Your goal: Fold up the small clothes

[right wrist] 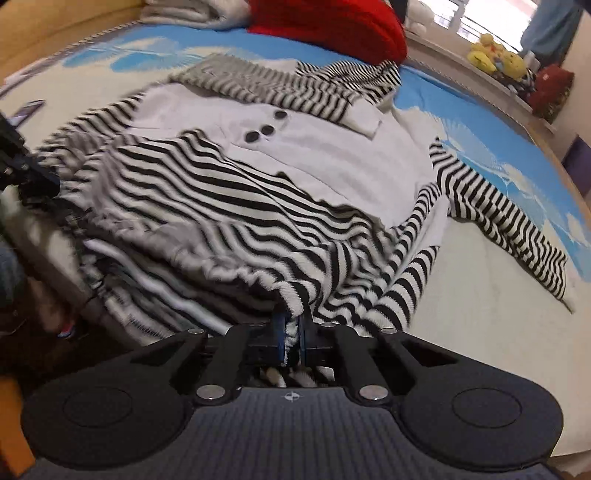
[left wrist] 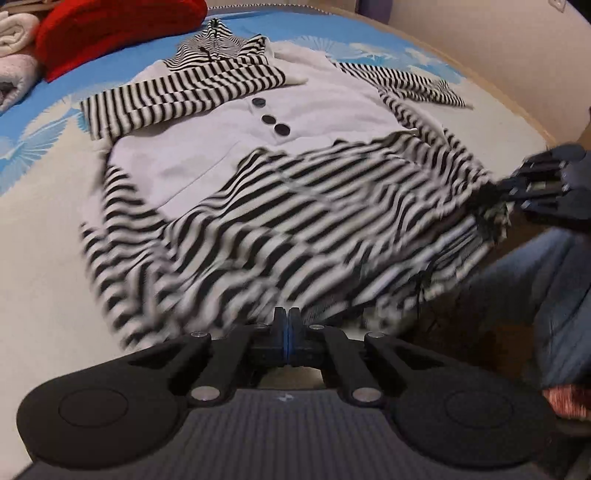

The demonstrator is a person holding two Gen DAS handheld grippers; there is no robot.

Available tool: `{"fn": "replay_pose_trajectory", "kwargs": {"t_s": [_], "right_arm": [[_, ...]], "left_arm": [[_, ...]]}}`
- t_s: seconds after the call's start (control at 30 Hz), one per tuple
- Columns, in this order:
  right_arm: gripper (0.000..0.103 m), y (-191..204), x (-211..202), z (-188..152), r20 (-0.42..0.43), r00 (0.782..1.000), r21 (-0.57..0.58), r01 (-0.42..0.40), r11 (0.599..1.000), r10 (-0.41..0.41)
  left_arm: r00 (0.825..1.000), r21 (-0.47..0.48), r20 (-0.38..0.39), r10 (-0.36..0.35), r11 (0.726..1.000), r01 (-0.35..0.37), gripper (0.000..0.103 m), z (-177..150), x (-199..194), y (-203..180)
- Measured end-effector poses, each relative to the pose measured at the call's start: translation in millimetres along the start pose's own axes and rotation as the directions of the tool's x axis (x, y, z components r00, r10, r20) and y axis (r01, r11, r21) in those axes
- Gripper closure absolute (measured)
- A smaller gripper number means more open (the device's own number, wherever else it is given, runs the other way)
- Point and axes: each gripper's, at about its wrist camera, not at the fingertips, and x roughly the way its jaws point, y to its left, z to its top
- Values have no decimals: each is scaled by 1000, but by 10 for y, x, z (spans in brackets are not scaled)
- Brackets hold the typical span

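We saw one garment [left wrist: 280, 206], a white top with black-and-white striped sleeves, hood and lower panel, lying spread on the bed [left wrist: 44, 229]. Its striped hem was lifted and folded up over the white chest, stopping just short of the buttons [left wrist: 266, 119]. We counted three dark round buttons in a short row on the white front, and two striped sleeves, one laid across the chest just beyond the buttons and one flung out to the garment's side.

The left gripper [left wrist: 287, 325] had its jaws pressed together at the hem's near edge (whether any cloth was caught there we could not tell). The right gripper [right wrist: 293, 334] was clamped on a fold of striped hem. Beyond the garment's hood lay one red cushion [left wrist: 118, 29] beside some pale folded towels [left wrist: 16, 44].
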Motion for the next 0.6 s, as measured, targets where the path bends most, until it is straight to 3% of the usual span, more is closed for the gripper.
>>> {"fn": "replay_pose_trajectory", "kwargs": {"t_s": [0.17,0.3,0.33,0.4,0.43,0.6], "right_arm": [[96,81,105,-108,-68,998,-61,-12,998,8],[90,102,245,-59,-76,997,-14,15,1000,-16],[87,85,229,-50,-72,997,2,12,1000,-12],[63,76,158,-58,-53,999,8,10,1000,-10],[58,65,127,-57,-40,999,3,20,1000,-19],[53,99,66,-63,1,999,-44,37,998,-37]], "left_arm": [[995,-17,-60,77,997,-78,103,-261,69,118],[998,-42,50,29,999,-27,101,-167,-3,69],[997,-20,72,15,1000,-14,100,-121,-33,26],[997,42,81,-18,999,14,93,-21,-52,-77],[997,67,68,-31,997,26,93,24,-38,-119],[999,234,26,-28,972,21,88,118,141,-380]]}}
